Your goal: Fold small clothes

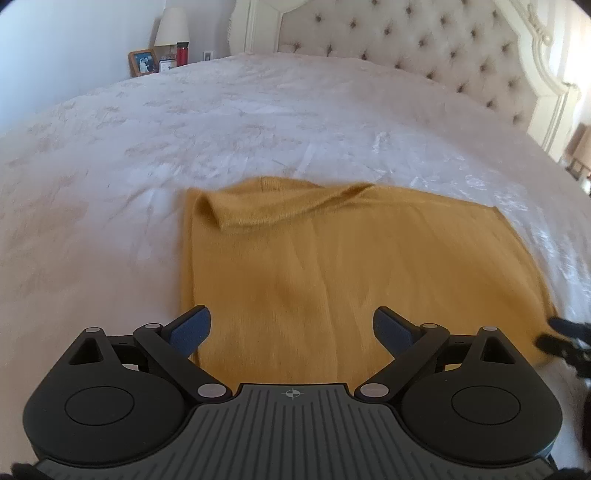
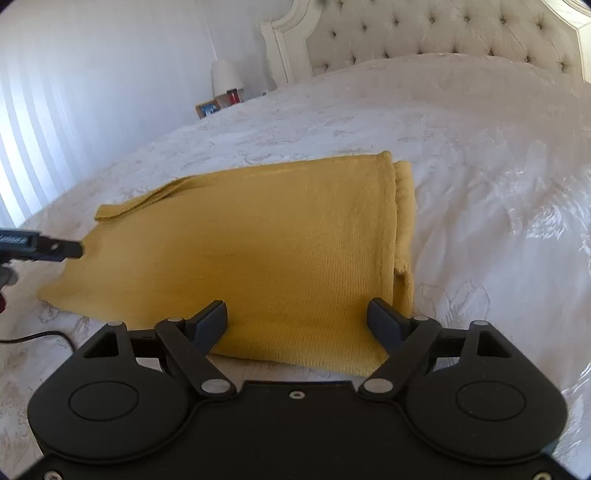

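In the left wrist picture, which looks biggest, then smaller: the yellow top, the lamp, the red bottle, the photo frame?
As they look there:
1. yellow top
2. lamp
3. photo frame and red bottle, about alike.
The far things look shrunken by distance.

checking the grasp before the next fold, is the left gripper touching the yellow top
Cannot tell. In the left wrist view the left gripper is open over the yellow top's near edge, nothing pinched, but neither view shows contact or a gap plainly.
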`<state>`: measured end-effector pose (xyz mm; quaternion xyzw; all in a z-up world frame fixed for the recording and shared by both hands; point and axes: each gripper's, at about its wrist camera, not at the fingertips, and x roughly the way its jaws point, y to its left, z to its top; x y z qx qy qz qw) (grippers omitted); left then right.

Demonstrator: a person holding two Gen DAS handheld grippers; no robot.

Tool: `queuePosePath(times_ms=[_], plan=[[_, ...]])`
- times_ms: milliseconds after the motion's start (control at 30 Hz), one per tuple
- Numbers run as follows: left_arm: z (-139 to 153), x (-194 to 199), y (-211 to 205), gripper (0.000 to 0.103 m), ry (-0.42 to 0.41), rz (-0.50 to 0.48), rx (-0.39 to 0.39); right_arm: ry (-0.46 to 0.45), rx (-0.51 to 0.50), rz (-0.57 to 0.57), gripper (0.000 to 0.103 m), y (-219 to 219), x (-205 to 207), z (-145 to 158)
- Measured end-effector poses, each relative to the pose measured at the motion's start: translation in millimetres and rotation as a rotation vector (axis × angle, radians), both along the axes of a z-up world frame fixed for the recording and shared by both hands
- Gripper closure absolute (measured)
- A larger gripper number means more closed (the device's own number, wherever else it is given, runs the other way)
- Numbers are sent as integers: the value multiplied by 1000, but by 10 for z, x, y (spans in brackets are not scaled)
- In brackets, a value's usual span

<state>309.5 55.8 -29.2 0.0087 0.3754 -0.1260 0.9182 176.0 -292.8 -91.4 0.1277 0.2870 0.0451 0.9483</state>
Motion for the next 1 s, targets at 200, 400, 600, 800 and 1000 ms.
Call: queuePosePath(times_ms=[200, 400, 600, 800, 1000], plan=[[-122, 473, -114, 7, 49, 47, 53, 16, -2, 28, 12, 27, 35, 21], [-173, 955, 15, 7, 69, 177, 68, 29, -28, 37, 9, 84, 33, 11], [-157, 1308, 113, 7, 89, 250, 68, 32, -40, 38, 8, 101, 39, 1], [-51, 1410, 31, 7, 66, 258, 84, 30, -51, 41, 7, 121, 36, -9], [217, 1026, -271, 7, 18, 143, -41, 30, -50, 42, 6, 118, 38, -3]])
